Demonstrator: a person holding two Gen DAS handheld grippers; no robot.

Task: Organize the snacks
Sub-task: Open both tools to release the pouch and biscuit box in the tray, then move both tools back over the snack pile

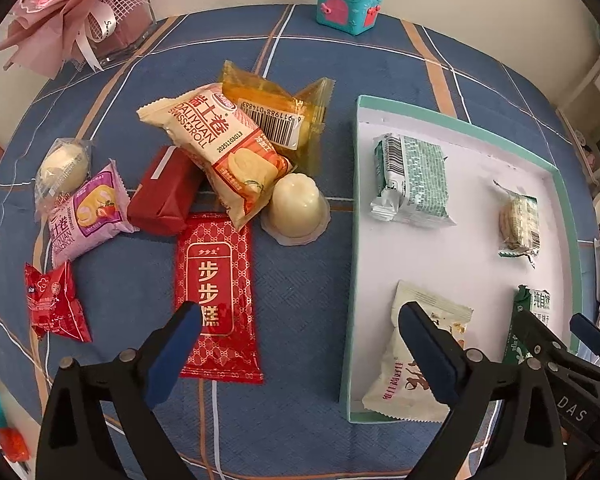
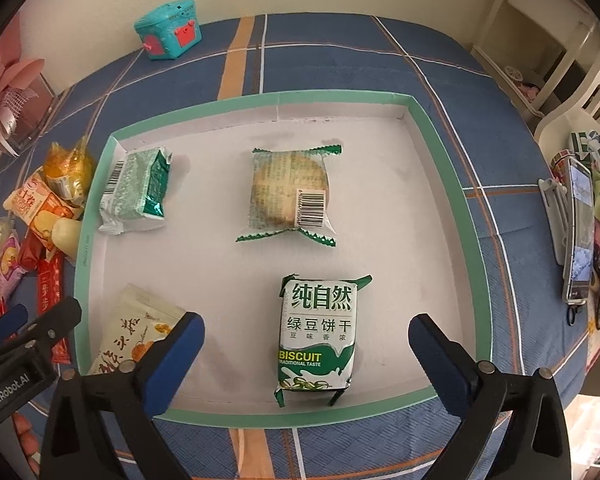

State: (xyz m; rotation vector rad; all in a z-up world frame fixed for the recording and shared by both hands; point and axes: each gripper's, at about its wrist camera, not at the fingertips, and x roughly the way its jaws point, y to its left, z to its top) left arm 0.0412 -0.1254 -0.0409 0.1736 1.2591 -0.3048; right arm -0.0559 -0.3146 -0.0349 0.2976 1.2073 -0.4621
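Both hand-held grippers are hanging over the blue plaid surface with jaws spread wide and nothing between the pads. The right hand-held gripper (image 2: 302,354) is pointing steeply down into the tray (image 2: 440,140), with the green biscuit pack (image 2: 318,336) lying flat beneath its jaws, untouched. The left hand-held gripper (image 1: 300,354) is straddling the tray's left wall, one finger over the long red packet (image 1: 216,292), the other over the cream packet (image 1: 416,360) in the tray's near left corner.

Four snacks are sitting in the tray, well apart: the cream packet, the biscuit pack, a teal-checked pack (image 2: 138,194) at the far left and a round cake (image 2: 290,196) behind the biscuit. The rest are heaped left of the tray: a Swiss roll (image 1: 216,148) leaning across an orange pack (image 1: 276,116), a jelly cup (image 1: 296,208) just beside the tray wall, plus red and pink packs further left.

The next pick looks like the long red packet, since it is lying flat and loose nearest the left jaws. Doing it well means sliding left off the tray wall, centring over the packet's narrow width, and closing gently so the foil does not slip. The centre of the tray is bare, so a drop there would keep the spacing tidy.
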